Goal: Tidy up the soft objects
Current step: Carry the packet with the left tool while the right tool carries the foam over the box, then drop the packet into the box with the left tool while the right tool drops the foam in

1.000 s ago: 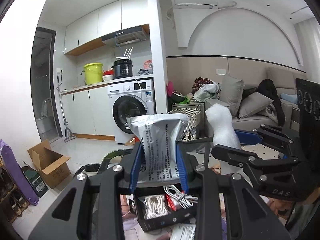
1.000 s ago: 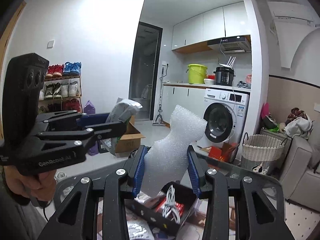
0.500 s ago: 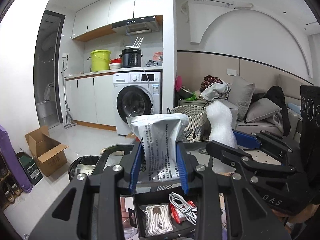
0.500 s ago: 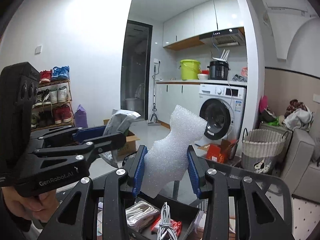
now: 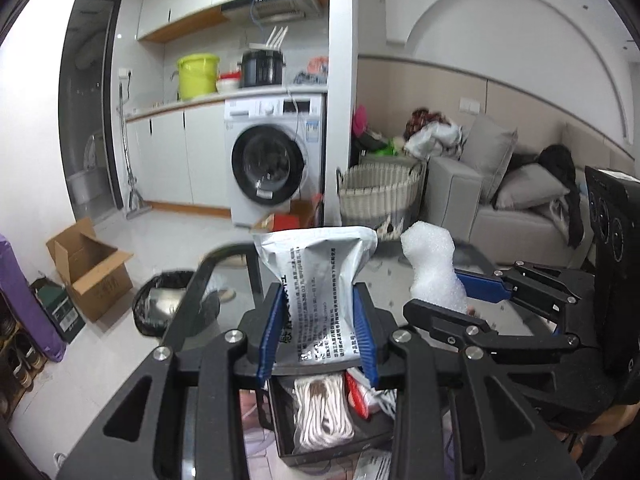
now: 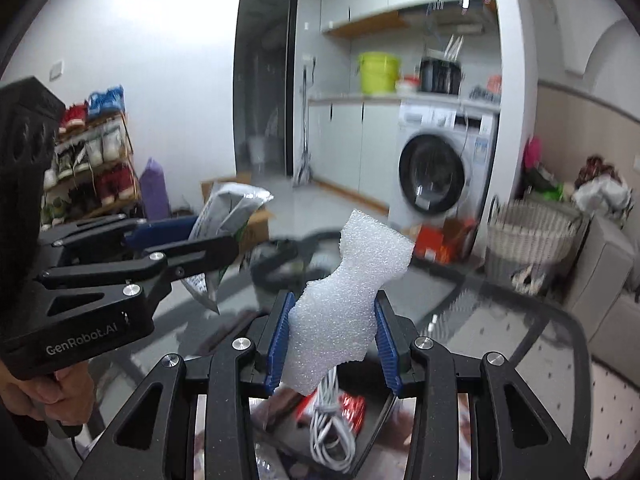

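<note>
My left gripper (image 5: 318,330) is shut on a grey printed plastic pouch (image 5: 316,280), held upright above a black tray (image 5: 320,438) of coiled cables. The pouch also shows in the right wrist view (image 6: 230,210). My right gripper (image 6: 330,342) is shut on a white foam piece (image 6: 344,292), held upright over the same tray (image 6: 372,436). The foam also shows in the left wrist view (image 5: 434,266), to the right of the pouch. Both grippers are side by side above a glass table (image 6: 500,320).
A white cable bundle (image 5: 322,412) and red packets (image 6: 352,410) lie in the tray. Beyond the table stand a black bin (image 5: 160,300), a cardboard box (image 5: 88,268), a washing machine (image 5: 272,164), a wicker basket (image 5: 380,192) and a grey sofa (image 5: 512,208).
Both grippers have lowered and tilted down a little over the tray, each keeping its hold. The tray of cables sits lower and closer in both views.
</note>
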{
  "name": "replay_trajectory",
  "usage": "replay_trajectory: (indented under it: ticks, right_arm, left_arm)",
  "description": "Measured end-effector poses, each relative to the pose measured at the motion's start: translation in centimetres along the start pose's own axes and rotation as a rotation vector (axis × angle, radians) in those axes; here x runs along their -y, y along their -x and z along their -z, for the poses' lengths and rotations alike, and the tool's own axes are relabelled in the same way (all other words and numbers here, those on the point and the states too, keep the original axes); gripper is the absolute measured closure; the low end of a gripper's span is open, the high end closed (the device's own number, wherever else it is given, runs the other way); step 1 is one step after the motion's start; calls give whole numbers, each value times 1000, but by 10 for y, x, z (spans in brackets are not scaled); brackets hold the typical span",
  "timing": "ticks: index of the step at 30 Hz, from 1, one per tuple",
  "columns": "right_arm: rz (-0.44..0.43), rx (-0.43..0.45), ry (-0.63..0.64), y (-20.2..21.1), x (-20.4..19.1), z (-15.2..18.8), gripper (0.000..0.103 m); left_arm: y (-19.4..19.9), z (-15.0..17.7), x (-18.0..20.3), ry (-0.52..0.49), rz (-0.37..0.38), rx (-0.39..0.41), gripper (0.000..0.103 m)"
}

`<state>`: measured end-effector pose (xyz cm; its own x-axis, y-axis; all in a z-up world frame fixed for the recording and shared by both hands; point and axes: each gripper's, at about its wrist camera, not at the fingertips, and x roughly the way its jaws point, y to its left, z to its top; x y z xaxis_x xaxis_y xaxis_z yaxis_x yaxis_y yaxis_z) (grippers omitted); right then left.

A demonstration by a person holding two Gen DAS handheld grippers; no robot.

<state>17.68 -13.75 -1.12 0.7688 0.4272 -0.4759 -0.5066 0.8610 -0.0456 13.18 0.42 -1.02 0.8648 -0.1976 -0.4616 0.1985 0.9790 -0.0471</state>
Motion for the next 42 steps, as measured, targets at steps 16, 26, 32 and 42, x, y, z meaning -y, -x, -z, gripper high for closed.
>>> replay_trajectory:
  ticks: [16, 26, 32, 42]
  right_arm:
    - [-72, -291, -101, -62, 25, 41, 63]
    - [-101, -371, -117, -76, 22, 59, 62]
    - [-124, -410, -130, -81, 19, 63, 55]
    - [-124, -400, -151, -72, 18, 58, 52]
  left_arm:
    - [-55, 30, -6, 93, 52, -303, 68]
    - [-66, 36, -10, 127, 63, -379, 68]
    - [-67, 37, -8, 111, 56, -390, 63]
    - [-61, 34, -10, 95, 48, -367, 48]
